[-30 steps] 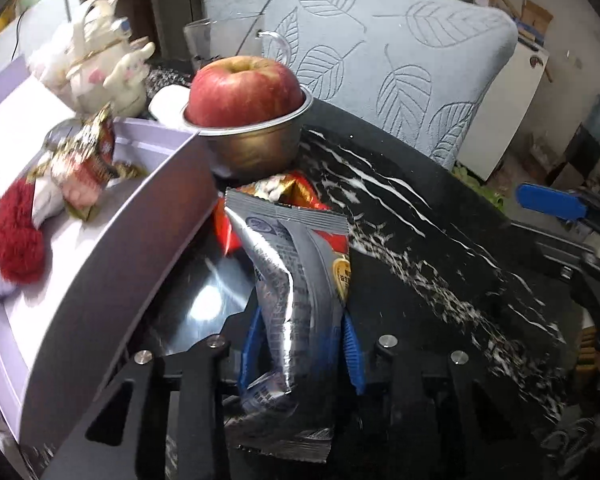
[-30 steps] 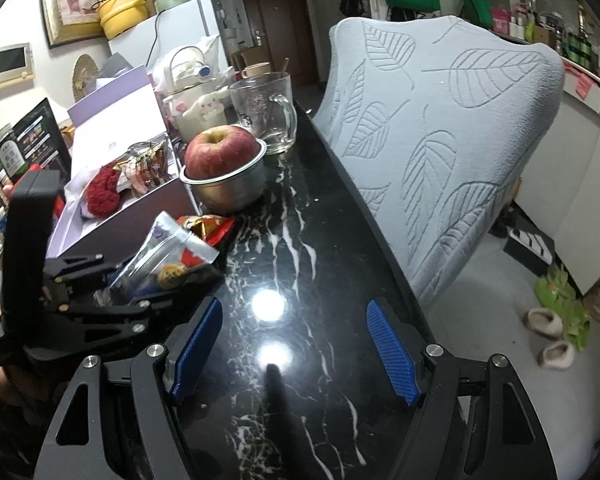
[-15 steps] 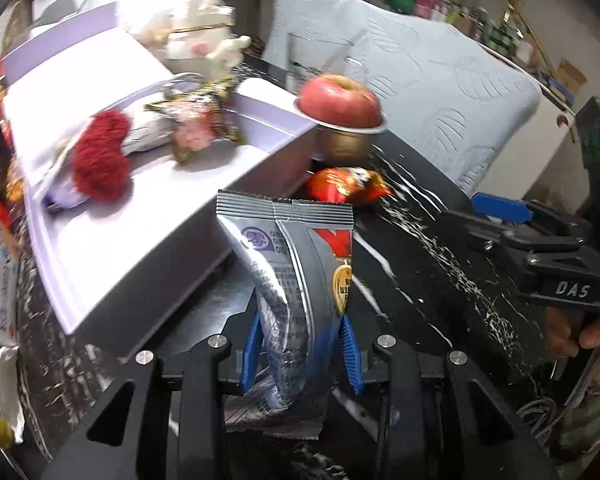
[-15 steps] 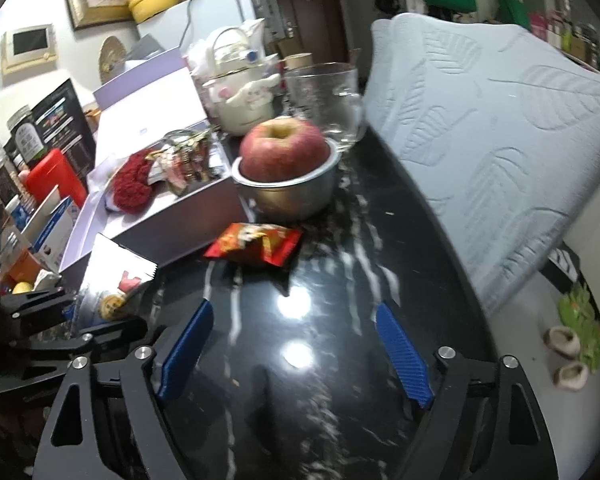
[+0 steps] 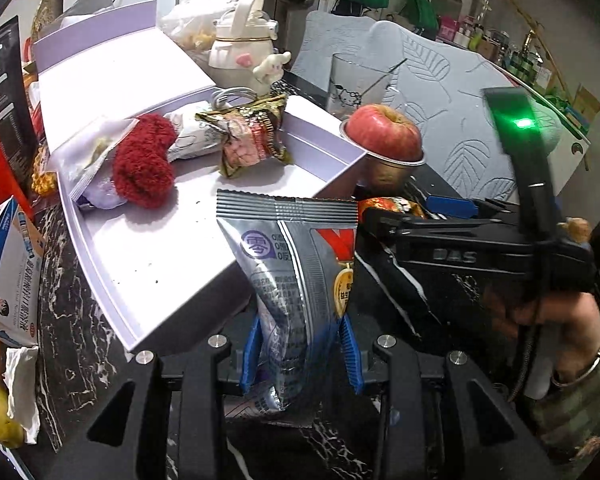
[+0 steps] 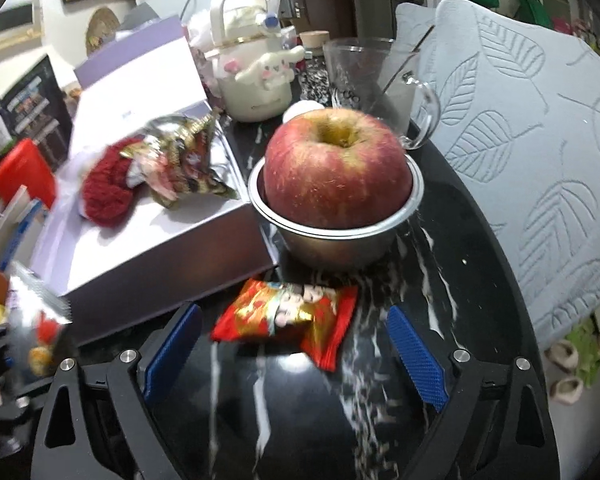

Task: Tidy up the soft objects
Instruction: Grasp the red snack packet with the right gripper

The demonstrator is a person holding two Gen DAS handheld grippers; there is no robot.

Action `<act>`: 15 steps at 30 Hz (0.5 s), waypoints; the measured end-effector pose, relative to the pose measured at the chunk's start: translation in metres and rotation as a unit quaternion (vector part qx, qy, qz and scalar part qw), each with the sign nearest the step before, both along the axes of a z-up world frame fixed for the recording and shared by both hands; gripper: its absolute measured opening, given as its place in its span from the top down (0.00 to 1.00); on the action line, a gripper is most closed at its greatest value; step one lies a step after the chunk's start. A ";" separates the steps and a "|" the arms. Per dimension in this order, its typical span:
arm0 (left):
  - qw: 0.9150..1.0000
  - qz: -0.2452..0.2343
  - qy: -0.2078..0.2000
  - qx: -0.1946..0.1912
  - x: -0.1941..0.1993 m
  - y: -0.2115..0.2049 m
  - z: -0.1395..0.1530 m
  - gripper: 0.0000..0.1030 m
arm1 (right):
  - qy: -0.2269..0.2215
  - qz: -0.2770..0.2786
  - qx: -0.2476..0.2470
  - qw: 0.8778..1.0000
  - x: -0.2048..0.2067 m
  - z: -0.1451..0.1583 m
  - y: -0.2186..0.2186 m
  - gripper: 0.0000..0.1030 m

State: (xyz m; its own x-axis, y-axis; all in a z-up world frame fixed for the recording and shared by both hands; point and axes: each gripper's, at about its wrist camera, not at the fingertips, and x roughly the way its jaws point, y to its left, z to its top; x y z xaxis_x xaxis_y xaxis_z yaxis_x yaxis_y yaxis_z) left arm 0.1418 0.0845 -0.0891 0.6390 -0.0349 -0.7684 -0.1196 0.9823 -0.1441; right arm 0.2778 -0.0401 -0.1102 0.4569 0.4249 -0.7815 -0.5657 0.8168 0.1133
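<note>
The left gripper [image 5: 298, 354] is pinching a silver packet [image 5: 296, 276] upright just beside the box [image 5: 148, 276]. The box is holding a red knit piece [image 5: 144, 168], a clear bag [image 5: 90, 152] and a gold packet [image 5: 248, 140]. Beside the box, a bowl [image 6: 332, 240] is holding an apple [image 6: 334, 172]. The right gripper [image 6: 294, 346] is opening its fingers wide around a red packet [image 6: 286, 314] lying on the tabletop [image 6: 380, 412] in front of the bowl.
</note>
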 end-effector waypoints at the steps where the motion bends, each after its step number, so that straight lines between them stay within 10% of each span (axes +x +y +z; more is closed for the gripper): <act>1: 1.000 0.002 0.001 0.001 0.001 0.001 0.000 0.67 | 0.002 -0.002 -0.007 1.000 0.003 -0.003 0.002 0.09; 7: 1.000 0.006 0.004 0.000 0.001 0.005 -0.002 0.67 | -0.014 0.008 -0.021 1.000 0.004 -0.008 0.010 0.46; 15: 1.000 0.005 0.005 -0.004 -0.004 0.000 -0.001 0.67 | 0.001 0.023 -0.014 1.000 -0.010 -0.004 -0.002 0.55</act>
State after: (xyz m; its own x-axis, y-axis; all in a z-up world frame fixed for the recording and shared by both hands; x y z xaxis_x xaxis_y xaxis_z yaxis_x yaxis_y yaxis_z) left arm 0.1380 0.0847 -0.0900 0.6318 -0.0355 -0.7743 -0.1306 0.9798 -0.1515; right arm 0.2675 -0.0424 -0.1147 0.4360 0.4233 -0.7942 -0.6032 0.7923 0.0911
